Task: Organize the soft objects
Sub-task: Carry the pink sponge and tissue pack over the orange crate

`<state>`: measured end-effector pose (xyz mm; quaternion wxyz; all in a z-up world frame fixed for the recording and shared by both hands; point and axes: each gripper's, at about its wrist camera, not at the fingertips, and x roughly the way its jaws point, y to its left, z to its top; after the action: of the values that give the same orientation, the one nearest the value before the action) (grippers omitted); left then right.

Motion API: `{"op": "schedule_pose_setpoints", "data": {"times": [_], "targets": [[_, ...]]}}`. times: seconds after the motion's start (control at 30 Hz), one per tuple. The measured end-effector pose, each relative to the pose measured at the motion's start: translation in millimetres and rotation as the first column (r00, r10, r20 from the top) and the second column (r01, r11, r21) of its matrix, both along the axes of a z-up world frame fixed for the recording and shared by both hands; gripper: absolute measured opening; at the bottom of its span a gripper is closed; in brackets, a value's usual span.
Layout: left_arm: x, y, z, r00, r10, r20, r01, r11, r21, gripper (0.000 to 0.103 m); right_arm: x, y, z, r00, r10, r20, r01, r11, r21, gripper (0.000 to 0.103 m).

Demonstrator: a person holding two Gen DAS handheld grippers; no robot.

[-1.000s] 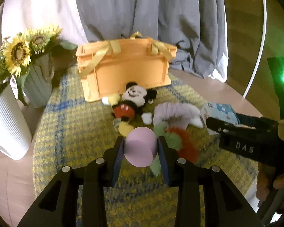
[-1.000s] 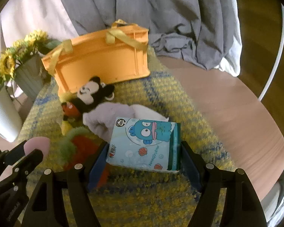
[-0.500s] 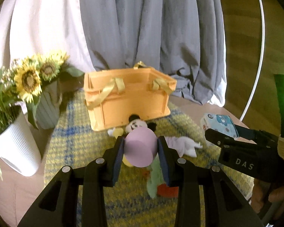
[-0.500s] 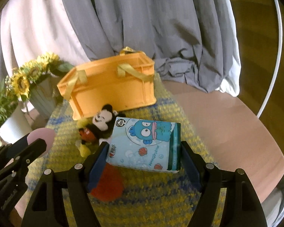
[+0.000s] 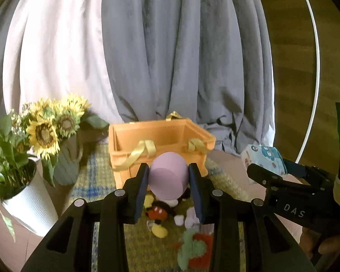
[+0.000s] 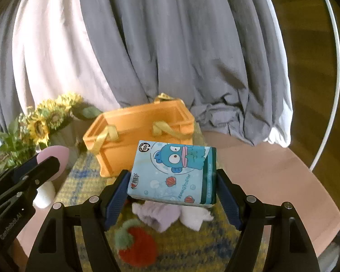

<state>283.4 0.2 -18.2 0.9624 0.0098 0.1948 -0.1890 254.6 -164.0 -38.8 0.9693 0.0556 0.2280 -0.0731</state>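
Left gripper (image 5: 168, 181): jaws narrow, clamped on pink sponge (image 5: 167, 176), held in the air in front of the orange basket (image 5: 161, 140). Right gripper (image 6: 172, 192): jaws wide, clamped on blue tissue pack (image 6: 174, 172), also in the air, near side of basket. On the yellow plaid mat (image 6: 83, 185) below: mouse plush (image 5: 158, 210), lilac cloth toy (image 6: 156, 215), strawberry plush (image 6: 136, 244). Basket sits on the mat on the round desk (image 6: 272, 176). Sunflowers (image 5: 47, 124) and white pot (image 5: 29, 201) at left, grey curtain (image 5: 181, 56) behind.
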Motion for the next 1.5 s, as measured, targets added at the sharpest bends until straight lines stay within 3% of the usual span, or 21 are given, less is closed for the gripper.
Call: {"op": "schedule_pose_setpoints", "data": {"times": [0.97, 1.0, 1.1, 1.17, 1.5], "targets": [[54.6, -17.9, 49.6, 0.983, 0.100, 0.153, -0.098, 0.995, -0.019, 0.035, 63.1, -20.3, 49.8, 0.978, 0.089, 0.187, -0.090, 0.996, -0.006, 0.073], [58.0, -17.8, 49.5, 0.983, 0.101, 0.156, -0.100, 0.995, -0.017, 0.035, 66.2, -19.8, 50.6, 0.977, 0.091, 0.192, -0.091, 0.996, -0.006, 0.071], [68.5, -19.7, 46.1, 0.982, 0.100, 0.158, -0.103, 0.995, 0.008, 0.035, 80.1, -18.1, 49.0, 0.973, 0.123, 0.194, -0.120, 0.992, -0.026, 0.024], [76.4, -19.0, 43.9, 0.984, 0.098, 0.149, -0.101, 0.995, 0.009, 0.035, 89.5, -19.3, 45.7, 0.973, 0.139, 0.186, -0.140, 0.990, -0.007, 0.010], [118.5, -22.5, 37.5, 0.990, 0.084, 0.115, -0.085, 0.996, 0.009, 0.035, 123.5, -23.5, 43.0, 0.978, 0.150, 0.143, -0.152, 0.988, 0.006, 0.010]]}}
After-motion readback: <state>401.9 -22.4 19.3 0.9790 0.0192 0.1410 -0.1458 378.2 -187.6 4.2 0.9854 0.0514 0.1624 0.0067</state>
